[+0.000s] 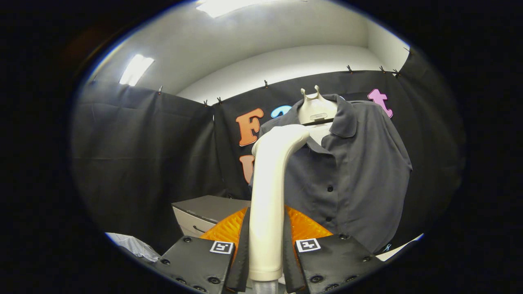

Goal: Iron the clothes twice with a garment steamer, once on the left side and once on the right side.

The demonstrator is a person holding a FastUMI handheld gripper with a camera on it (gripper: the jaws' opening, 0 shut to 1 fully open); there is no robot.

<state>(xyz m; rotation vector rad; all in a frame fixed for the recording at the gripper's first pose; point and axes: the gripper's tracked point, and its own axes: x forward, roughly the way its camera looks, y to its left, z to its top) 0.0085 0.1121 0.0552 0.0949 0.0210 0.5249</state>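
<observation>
Grey cloth of the short-sleeved shirt (359,171) hangs open-collared on a pale hanger form (316,109) at the far right, spread flat so steam can reach each front panel. Nearer, the cream garment steamer (267,196) stands upright, its long axis vertical, its bent head aimed right at the shirt's collar (likely touching, though I cannot tell). The gripper (265,249) has both fingers clamped on its handle.

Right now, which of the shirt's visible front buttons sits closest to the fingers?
The lowest button, just above the pad beside the steamer that the gripper clamps. The other button sits higher up the shirt placket.
</observation>
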